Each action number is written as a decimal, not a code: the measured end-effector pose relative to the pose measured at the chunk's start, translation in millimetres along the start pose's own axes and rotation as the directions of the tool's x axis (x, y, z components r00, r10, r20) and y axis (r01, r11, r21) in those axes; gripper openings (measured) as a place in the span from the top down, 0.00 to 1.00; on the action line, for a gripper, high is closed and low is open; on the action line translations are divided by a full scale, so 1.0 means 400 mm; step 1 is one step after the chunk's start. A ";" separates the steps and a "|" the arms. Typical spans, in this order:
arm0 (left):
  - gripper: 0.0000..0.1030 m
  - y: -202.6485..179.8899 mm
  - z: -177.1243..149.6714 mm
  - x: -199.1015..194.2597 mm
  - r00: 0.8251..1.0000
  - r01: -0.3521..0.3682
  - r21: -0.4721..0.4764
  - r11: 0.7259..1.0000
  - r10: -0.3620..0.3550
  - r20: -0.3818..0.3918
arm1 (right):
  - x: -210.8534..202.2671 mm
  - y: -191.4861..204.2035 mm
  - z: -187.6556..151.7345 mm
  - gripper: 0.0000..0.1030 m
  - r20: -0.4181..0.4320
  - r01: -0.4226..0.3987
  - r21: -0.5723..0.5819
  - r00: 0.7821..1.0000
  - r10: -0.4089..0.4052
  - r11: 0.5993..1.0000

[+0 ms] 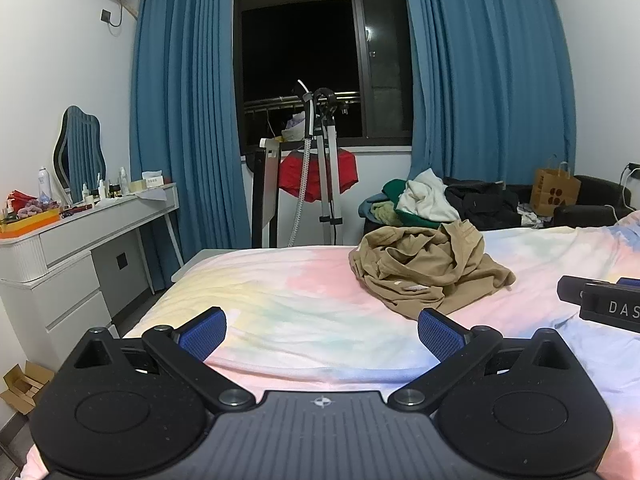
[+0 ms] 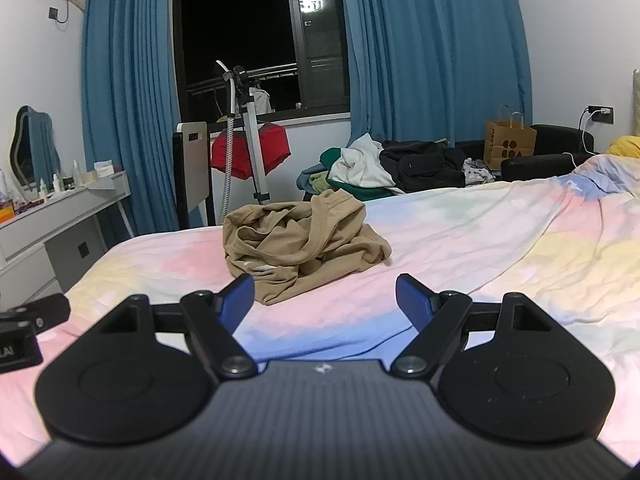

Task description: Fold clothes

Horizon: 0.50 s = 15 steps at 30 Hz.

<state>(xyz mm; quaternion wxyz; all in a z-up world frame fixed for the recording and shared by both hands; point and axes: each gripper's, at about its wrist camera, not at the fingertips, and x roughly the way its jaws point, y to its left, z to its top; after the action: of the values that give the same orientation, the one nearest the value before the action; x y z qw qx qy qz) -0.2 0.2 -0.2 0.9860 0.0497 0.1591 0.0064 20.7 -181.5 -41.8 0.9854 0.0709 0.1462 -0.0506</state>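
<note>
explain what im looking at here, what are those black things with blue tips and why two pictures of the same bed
Those are two hand-held tongs, one in each of a person's hands, each with a camera looking out along its fingers. One picture comes from the left tongs, the other from the right tongs, so the same room appears from two slightly shifted spots. The blue tips are grip pads. Both tongs stand open and hold nothing. On the pastel bed sheet lies one crumpled tan garment, which neither pair touches. More clothes are piled beyond the bed, by the blue curtains.
</note>
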 end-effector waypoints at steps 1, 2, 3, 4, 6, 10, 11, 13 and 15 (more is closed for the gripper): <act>0.00 0.000 0.000 0.000 1.000 0.001 0.000 1.000 -0.001 -0.002 | 0.000 0.001 0.000 0.23 0.000 0.000 0.001 1.000 0.000 1.000; 0.00 0.001 -0.001 0.000 1.000 0.003 0.000 1.000 -0.003 -0.004 | 0.000 0.002 0.000 0.23 0.000 0.000 0.002 1.000 0.000 1.000; 0.00 0.001 -0.001 0.000 1.000 0.004 0.000 1.000 -0.004 -0.006 | 0.000 0.003 0.000 0.23 0.000 -0.001 0.003 1.000 0.001 1.000; 0.00 0.001 -0.002 -0.001 1.000 0.006 0.000 1.000 -0.006 -0.008 | 0.001 0.004 0.000 0.23 0.000 -0.001 0.004 1.000 0.001 1.000; 0.00 0.001 -0.002 -0.001 1.000 0.008 0.001 1.000 -0.008 -0.012 | 0.001 0.005 0.000 0.23 0.000 -0.001 0.006 1.000 0.001 1.000; 0.00 0.003 0.001 -0.016 1.000 0.018 -0.003 1.000 -0.018 -0.014 | -0.006 0.007 -0.003 0.23 0.002 0.003 0.005 1.000 -0.003 1.000; 0.00 0.012 -0.003 -0.005 1.000 0.025 -0.019 1.000 -0.026 -0.018 | -0.007 0.006 0.000 0.23 0.004 0.003 0.005 1.000 -0.003 1.000; 0.00 0.019 -0.006 0.000 0.999 0.030 -0.033 0.999 -0.030 -0.022 | -0.006 0.004 0.006 0.22 0.010 0.004 0.003 1.000 -0.004 1.000; 0.00 0.022 -0.006 0.002 0.999 0.024 -0.033 0.999 -0.025 -0.025 | -0.007 0.003 0.007 0.23 0.017 0.007 0.005 1.000 -0.007 1.000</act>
<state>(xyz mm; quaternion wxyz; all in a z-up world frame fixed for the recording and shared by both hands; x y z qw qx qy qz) -0.1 9.0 -2.0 0.9846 0.0315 0.1720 -0.0025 18.9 -180.6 -38.0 0.9863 0.0724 0.1379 -0.0550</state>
